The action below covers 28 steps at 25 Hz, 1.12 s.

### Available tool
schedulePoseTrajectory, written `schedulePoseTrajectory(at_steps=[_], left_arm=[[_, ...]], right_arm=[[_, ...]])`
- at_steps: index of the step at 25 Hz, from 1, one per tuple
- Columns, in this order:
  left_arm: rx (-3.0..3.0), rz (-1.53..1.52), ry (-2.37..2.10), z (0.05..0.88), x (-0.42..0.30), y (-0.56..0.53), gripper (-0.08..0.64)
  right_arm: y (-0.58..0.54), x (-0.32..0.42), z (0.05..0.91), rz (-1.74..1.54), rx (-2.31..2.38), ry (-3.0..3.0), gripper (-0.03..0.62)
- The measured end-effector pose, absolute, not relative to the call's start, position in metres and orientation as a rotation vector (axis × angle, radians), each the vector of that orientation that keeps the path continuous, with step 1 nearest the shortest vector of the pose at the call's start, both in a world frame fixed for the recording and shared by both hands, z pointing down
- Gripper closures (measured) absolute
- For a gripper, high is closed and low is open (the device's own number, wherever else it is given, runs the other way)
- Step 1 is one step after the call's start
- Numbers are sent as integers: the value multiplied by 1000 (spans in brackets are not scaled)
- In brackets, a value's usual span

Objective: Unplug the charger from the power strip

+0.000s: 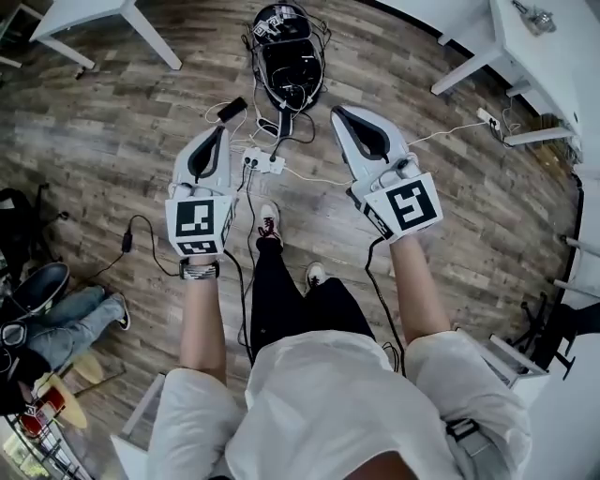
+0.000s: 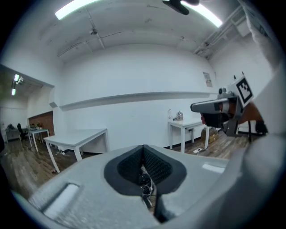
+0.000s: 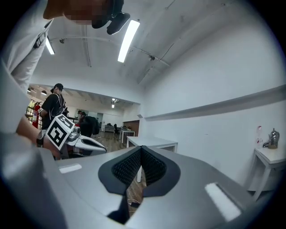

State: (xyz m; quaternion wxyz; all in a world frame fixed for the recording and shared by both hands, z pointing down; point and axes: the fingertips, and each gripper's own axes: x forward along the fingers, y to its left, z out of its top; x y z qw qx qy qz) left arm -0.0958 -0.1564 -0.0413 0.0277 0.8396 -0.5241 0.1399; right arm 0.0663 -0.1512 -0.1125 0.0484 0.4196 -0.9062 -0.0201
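Observation:
A white power strip [image 1: 263, 162] lies on the wood floor far below me, with plugs and several cables running from it. A small black charger block [image 1: 232, 109] rests on the floor just beyond it, on a white lead. My left gripper [image 1: 223, 132] hangs high above the strip's left side, jaws shut and empty. My right gripper [image 1: 339, 113] is held at the same height to the strip's right, also shut with nothing in it. In the left gripper view the shut pads [image 2: 149, 165] face a white wall. The right gripper view shows its pads [image 3: 152, 166] meeting too.
A black bag [image 1: 288, 49] with tangled cables sits beyond the strip. White tables [image 1: 98, 19] stand at the top left and at the top right [image 1: 539, 56]. A second power strip [image 1: 487, 117] lies at the right. A seated person's legs [image 1: 70, 323] are at the left.

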Motion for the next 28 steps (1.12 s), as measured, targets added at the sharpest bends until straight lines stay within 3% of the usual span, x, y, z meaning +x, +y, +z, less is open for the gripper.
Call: schedulePoseTrajectory(at_steps=[13,28], left_arm=[[2656,356,-1703,-173,-72,-23,555],[2679,289,-1694,-224,-67,85,555]], right_arm=[[-23,101,-231,-101,1265,-2838,591],[94,100,-297,-208,1239,-2863,591]])
